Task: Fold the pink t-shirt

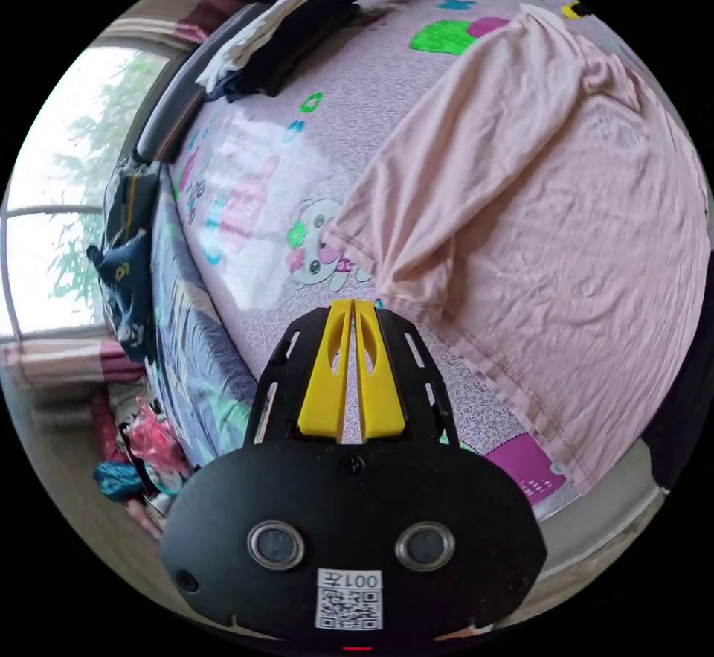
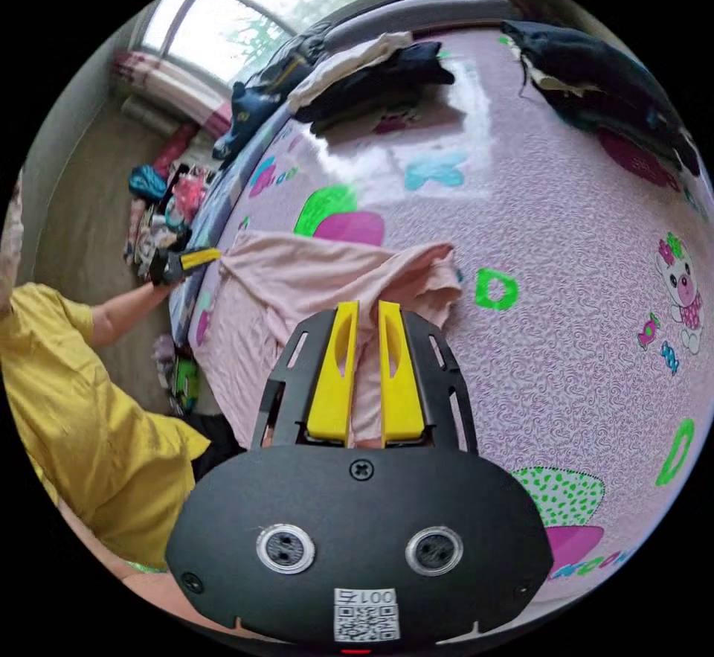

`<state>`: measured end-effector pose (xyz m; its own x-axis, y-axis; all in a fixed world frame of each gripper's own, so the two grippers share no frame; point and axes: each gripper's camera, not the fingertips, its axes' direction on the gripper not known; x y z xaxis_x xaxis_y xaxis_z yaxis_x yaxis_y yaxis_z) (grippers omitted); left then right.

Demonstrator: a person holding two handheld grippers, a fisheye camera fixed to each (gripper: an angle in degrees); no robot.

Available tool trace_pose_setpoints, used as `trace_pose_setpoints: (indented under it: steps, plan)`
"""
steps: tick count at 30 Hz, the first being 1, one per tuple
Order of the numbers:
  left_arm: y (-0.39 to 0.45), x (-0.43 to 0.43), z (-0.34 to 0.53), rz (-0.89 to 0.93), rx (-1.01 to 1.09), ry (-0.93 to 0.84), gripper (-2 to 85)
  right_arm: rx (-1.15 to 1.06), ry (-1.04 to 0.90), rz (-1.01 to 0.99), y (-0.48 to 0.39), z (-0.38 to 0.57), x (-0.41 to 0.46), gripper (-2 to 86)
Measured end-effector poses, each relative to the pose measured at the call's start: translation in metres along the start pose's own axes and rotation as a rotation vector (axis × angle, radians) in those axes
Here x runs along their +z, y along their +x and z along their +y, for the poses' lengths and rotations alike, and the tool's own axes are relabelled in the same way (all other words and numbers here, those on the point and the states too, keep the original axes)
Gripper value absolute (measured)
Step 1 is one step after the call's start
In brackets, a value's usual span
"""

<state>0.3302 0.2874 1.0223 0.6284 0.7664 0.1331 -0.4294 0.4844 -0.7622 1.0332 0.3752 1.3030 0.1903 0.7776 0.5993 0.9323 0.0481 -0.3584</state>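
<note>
The pink t-shirt [image 1: 535, 225] is spread on a bed [image 1: 357, 106] covered by a patterned lilac sheet, its long axis running away from the left hand-held gripper [image 1: 352, 307] toward the far upper side of that view. A sleeve [image 1: 387, 240] is seen just ahead of and to the right of the left hand-held gripper's tips, whose yellow jaws are pressed nearly together with nothing between them. The hem lies to its right, along the bed's edge.

In the right gripper view, the right hand-held gripper [image 2: 362, 309] is held over the shirt with pink cloth showing in the narrow gap between its jaws; it appears to be pinching a fold, though contact on both jaws cannot be confirmed. The left hand-held gripper is also seen there, at the shirt's far corner, held by a person in a yellow top [image 2: 82, 419]. Piled dark clothes [image 2: 372, 77] are shown well beyond the shirt.

The sleeve is judged nearer the left hand-held gripper, so folding it inward would fall to that side.
</note>
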Motion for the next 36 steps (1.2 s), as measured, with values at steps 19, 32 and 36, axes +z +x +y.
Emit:
trace_pose_setpoints:
  steps: [19,32,36]
  plan:
    - [-0.019,0.064,-0.068,-0.001,-0.292,-0.015,-1.3,0.389,0.16,-0.076,0.091,-0.038,0.005,0.7]
    - [0.04,-0.003,-0.021,0.085,-0.252,0.14,-1.2,0.202,0.211,-0.244,0.026,0.011,-0.017,0.6]
    - [0.08,0.007,-0.021,0.051,-0.116,0.091,-1.3,0.039,-0.011,-0.279,-0.025,0.011,0.032,0.5]
